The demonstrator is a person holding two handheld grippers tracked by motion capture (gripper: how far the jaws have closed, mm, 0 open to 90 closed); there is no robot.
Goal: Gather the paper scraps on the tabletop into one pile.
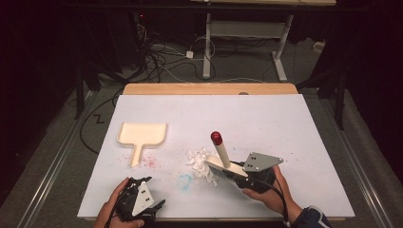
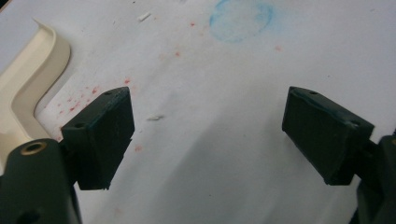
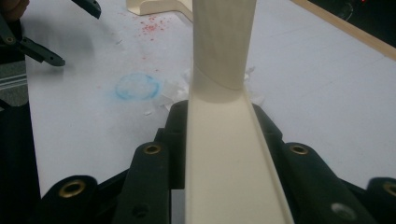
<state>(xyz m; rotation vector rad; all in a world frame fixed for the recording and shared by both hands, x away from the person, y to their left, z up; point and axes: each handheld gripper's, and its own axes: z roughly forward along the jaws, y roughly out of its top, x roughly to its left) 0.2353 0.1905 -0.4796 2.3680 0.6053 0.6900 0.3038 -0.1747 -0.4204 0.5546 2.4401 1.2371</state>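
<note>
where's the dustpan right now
In the high view the dustpan lies left of centre on the white table, handle toward the person, beyond the left hand-held gripper.

**Black grippers, grey plates, brass eyelets**

Two black two-jaw grippers are being seen. The left gripper (image 1: 142,202) is being topped by a pale grey three-cornered plate with small dark screw holes; a matching plate is being carried by the right gripper (image 1: 237,172). A black cable is being trailed from each body toward 6 o'clock. Blocky dark pads (image 2: 105,135) with small recessed holes are being shown, brass-ringed eyelets sitting at 7 o'clock. A dark sleeve cuff (image 1: 311,217) is being worn.
</note>
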